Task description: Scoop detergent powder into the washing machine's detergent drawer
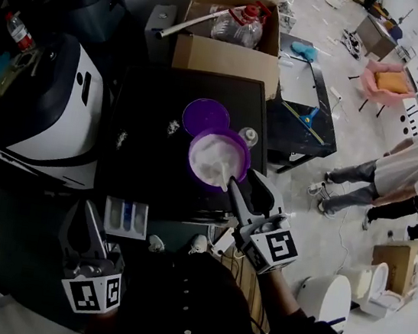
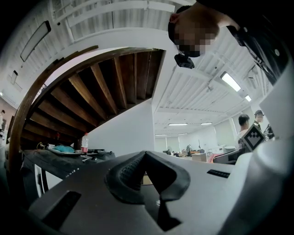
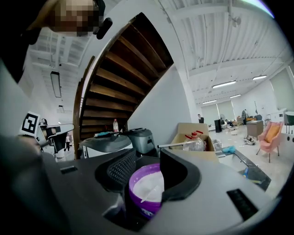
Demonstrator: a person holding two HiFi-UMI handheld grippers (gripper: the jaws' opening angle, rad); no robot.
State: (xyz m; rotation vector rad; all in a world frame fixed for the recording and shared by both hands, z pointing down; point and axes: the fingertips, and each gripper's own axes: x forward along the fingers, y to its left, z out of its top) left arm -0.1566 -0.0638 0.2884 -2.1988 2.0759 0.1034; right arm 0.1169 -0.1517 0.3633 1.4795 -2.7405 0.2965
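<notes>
A purple tub (image 1: 218,160) of white detergent powder stands open on the black washing machine top (image 1: 145,130). Its purple lid (image 1: 206,117) lies just behind it. My right gripper (image 1: 233,185) is shut on the handle of a white scoop (image 1: 225,176), whose bowl is dug into the powder. The right gripper view shows the tub (image 3: 147,190) between the jaws and the scoop (image 3: 149,195) lying in the powder. The white detergent drawer (image 1: 126,216), with a blue compartment, is pulled out at the machine's front. My left gripper (image 1: 85,214) hangs below and left of the drawer. Its tips (image 2: 146,155) meet on nothing.
A small clear cap (image 1: 249,136) sits right of the lid. A cardboard box (image 1: 225,49) holding a bottle stands behind the machine. A white and black appliance (image 1: 55,110) is at the left and a low black table (image 1: 301,114) at the right. A person (image 1: 408,175) stands farther right.
</notes>
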